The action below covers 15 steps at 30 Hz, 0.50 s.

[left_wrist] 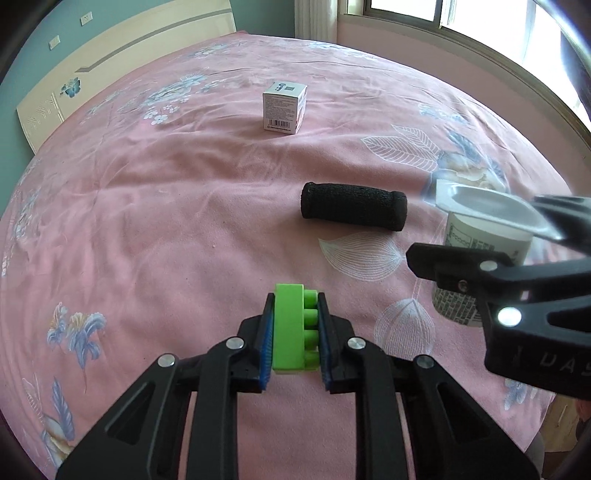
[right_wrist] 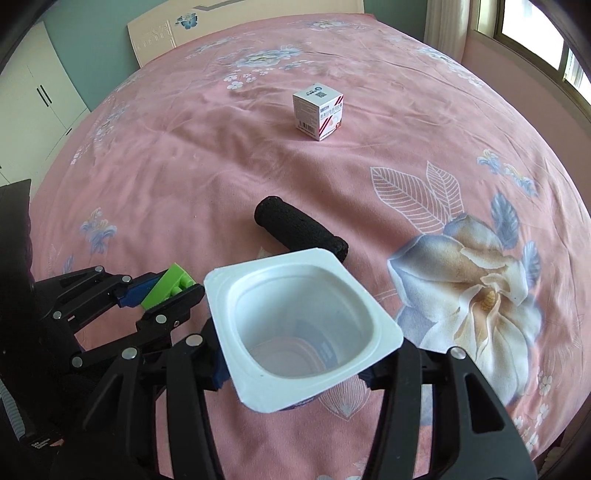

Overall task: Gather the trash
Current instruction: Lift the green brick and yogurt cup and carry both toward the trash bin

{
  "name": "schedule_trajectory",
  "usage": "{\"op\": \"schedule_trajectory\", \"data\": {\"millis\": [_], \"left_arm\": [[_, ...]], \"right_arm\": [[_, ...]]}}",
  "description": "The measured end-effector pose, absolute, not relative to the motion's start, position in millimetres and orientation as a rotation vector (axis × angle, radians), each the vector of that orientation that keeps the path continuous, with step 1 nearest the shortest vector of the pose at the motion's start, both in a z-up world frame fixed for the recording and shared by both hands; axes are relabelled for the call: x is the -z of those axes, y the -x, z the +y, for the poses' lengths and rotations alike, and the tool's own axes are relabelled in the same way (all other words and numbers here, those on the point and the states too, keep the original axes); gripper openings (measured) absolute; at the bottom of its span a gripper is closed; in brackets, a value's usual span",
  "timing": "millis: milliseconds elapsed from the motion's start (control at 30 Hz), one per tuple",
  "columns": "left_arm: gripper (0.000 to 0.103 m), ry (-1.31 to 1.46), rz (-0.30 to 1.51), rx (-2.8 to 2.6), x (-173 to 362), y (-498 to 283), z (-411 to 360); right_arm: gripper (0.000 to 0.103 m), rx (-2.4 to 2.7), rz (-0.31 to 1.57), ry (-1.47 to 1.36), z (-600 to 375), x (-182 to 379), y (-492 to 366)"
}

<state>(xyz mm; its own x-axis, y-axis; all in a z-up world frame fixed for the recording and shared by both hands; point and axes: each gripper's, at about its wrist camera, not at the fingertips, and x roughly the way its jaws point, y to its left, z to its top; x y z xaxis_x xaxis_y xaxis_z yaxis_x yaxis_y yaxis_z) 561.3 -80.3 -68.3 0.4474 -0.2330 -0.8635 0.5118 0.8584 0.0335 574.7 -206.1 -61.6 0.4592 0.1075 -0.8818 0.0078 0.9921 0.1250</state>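
My left gripper point(left_wrist: 295, 328) is shut on a green toy brick point(left_wrist: 291, 328), held above the pink bedspread; the brick also shows in the right wrist view point(right_wrist: 168, 286). My right gripper point(right_wrist: 295, 369) is shut on a white plastic cup point(right_wrist: 299, 332), upright with its open mouth up; the cup also shows at the right of the left wrist view point(left_wrist: 480, 240). A black foam cylinder point(left_wrist: 352, 210) lies on the bed just beyond both grippers, and it shows in the right wrist view point(right_wrist: 299, 230). A small white carton point(left_wrist: 284, 107) stands farther back point(right_wrist: 317, 116).
The pink floral bedspread point(left_wrist: 166, 203) fills both views. A cream headboard point(left_wrist: 92, 74) stands at the far left, white wardrobes point(right_wrist: 40, 103) beyond it, and a window point(left_wrist: 480, 22) along the far right wall. The bed's near right edge point(left_wrist: 546, 406) drops off beside my right gripper.
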Motion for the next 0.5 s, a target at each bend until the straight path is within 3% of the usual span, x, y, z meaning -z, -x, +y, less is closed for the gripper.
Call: {"op": "schedule_trajectory", "data": {"millis": [500], "left_arm": [[0.023, -0.363, 0.857, 0.291, -80, -428, -47]], "right_arm": [[0.053, -0.214, 0.884, 0.022, -170, -86, -445]]}}
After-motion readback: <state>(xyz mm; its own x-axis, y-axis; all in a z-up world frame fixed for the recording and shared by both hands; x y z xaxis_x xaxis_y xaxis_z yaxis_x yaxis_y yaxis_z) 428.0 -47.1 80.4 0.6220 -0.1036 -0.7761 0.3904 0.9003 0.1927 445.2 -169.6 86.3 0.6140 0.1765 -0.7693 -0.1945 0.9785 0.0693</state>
